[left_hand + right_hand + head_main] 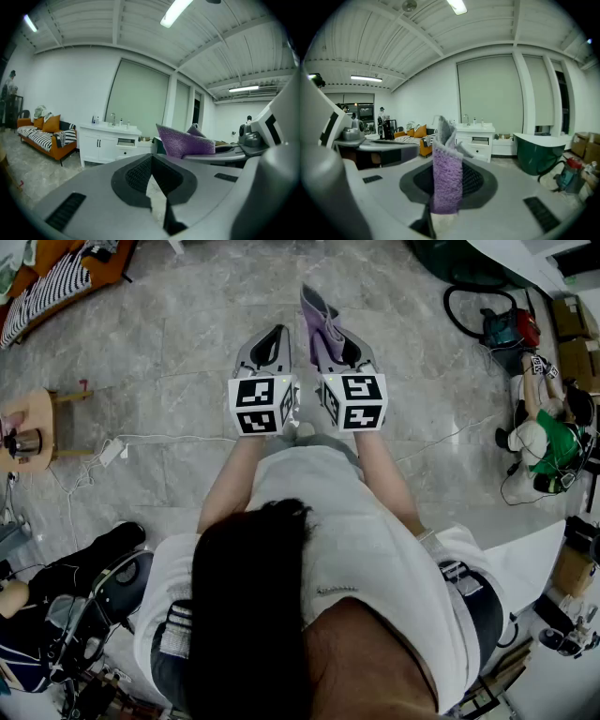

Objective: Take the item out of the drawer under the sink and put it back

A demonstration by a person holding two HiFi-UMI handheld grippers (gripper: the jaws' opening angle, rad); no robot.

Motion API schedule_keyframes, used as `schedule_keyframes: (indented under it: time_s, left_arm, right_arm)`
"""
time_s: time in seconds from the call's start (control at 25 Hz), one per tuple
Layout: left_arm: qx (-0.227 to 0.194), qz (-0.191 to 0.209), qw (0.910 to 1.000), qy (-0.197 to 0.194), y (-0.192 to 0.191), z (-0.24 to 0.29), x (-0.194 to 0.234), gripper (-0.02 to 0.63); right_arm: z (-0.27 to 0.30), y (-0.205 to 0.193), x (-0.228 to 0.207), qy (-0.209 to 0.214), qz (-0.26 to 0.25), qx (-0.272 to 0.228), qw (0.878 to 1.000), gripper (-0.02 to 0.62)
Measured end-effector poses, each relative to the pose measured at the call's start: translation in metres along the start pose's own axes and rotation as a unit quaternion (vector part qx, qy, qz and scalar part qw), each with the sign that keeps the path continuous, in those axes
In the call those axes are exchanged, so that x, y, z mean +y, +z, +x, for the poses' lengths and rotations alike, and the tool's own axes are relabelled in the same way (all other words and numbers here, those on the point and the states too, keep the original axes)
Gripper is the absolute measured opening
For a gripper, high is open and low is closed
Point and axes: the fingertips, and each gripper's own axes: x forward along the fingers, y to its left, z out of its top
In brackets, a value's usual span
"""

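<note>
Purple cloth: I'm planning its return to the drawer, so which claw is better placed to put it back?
Right. The right claw is shut on the purple cloth; the left claw is shut and empty, so no handover is needed.

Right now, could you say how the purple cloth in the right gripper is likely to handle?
Probably soft and floppy: the purple cloth sits creased and folded between the right gripper's closed jaws. Likely light, since one pinch carries it. Its nubby pile should resist slipping, I would guess.
</note>
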Motion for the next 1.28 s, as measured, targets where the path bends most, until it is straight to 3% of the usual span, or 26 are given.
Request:
schedule_keyframes:
  time_s: [0.36,0.6,0.84,1.04,1.28]
  left_arm:
    - [-0.015,0.010,0.9998,-0.003,0.010,-0.004,-0.002,0.004]
    - [0.019,0.017,0.9995,-0.019,0.004,0.001,-0.001,0.005]
    - [0.015,0.017,0.9992,-0.033,0.012,0.011,0.010,0.004]
    - [0.011,0.012,0.9991,-0.038,0.008,0.012,0.026,0.005]
    - [0.035,-0.002,0.9977,-0.058,0.014,0.015,0.045,0.005]
  right_arm:
    - [-0.003,-0.001,0.000,0.001,0.015,-0.002,1.000,0.100]
    - [0.002,-0.001,0.005,-0.003,0.011,0.005,1.000,0.100]
    - [0.017,0.013,0.008,-0.006,0.019,-0.007,1.000,0.100]
    - [0.027,0.006,0.015,-0.016,0.031,0.019,0.999,0.100]
    - [0.037,0.021,0.024,-0.027,0.033,0.002,0.999,0.100]
